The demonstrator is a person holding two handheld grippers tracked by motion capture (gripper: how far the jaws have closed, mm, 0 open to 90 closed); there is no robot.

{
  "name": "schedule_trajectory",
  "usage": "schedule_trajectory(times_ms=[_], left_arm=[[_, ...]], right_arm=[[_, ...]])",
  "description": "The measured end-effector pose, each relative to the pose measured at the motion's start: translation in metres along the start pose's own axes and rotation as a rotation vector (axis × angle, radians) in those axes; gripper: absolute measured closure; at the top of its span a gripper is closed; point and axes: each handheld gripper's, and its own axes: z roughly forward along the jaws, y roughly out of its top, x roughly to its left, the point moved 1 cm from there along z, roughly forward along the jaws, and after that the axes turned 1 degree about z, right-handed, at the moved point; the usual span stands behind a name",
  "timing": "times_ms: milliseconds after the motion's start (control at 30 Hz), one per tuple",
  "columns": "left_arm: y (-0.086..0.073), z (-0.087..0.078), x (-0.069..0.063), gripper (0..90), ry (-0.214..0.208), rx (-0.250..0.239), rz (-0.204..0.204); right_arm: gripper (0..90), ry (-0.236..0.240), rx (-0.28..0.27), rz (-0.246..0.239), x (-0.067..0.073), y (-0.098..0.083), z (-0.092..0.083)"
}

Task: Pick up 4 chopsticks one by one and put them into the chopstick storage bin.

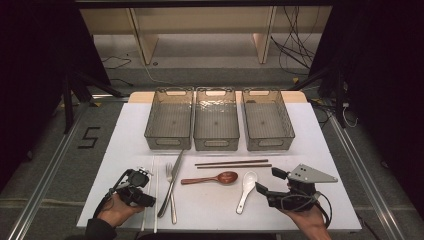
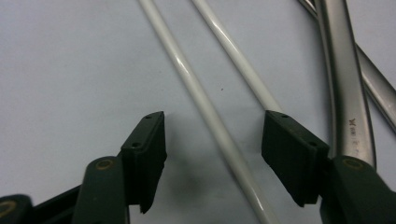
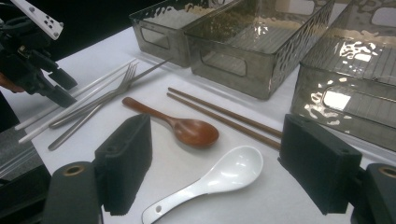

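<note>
My left gripper (image 2: 212,140) is down over the pair of white chopsticks (image 2: 205,102), just left of the fork (image 1: 170,187) on the white table (image 1: 310,135). Its jaws stand partly open: one white chopstick runs between the pads without either pad pressing on it, and the other passes under the tip of the right-hand pad (image 2: 292,161). From above I see this gripper near the chopsticks' near ends, so they lie flat on the table, side by side, left of the fork and not gripped.

The table knife (image 1: 171,182) crosses the fork, its blade end pointing toward the left bin (image 1: 169,120). Right of the fork lies the wooden spoon (image 1: 212,178), bowl to the right, and right of that the white ceramic spoon (image 1: 246,190). The brown chopsticks (image 1: 232,163) lie crosswise beyond the wooden spoon, between the fork's tines and the right bin (image 1: 267,120). Behind the fork stand three smoky clear bins in a row, the middle bin (image 1: 216,120) touching or nearly touching its neighbours.

My right gripper (image 1: 272,181) hangs well right of the fork, just beside the white ceramic spoon, jaws wide with nothing between the pads; the spoon lies below the gap, untouched
</note>
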Motion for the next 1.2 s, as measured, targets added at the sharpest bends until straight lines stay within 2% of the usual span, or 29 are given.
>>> schedule_trajectory(times_ms=[67,267,433,600,900,1200], left_arm=[[-0.001,-0.001,0.001,43.8,-0.010,0.014,0.015],[-0.003,-0.002,0.009,52.3,-0.042,0.050,0.009],[-0.004,-0.004,0.012,63.1,-0.047,0.072,0.013],[-0.004,-0.004,0.014,69.7,-0.053,0.078,0.011],[-0.005,-0.004,0.021,73.5,-0.070,0.096,-0.012],[-0.005,-0.004,0.020,74.6,-0.060,0.095,0.002]], right_arm=[[26.4,-0.001,0.002,0.000,0.000,0.000,0.000],[26.8,-0.003,0.006,0.000,0.000,-0.001,0.000],[27.2,-0.002,0.010,-0.001,0.000,-0.001,0.000],[27.4,-0.001,0.013,0.001,0.000,-0.001,0.000],[28.0,-0.001,0.012,0.001,0.000,-0.001,0.000],[28.6,-0.009,0.002,-0.001,0.000,-0.001,0.000]])
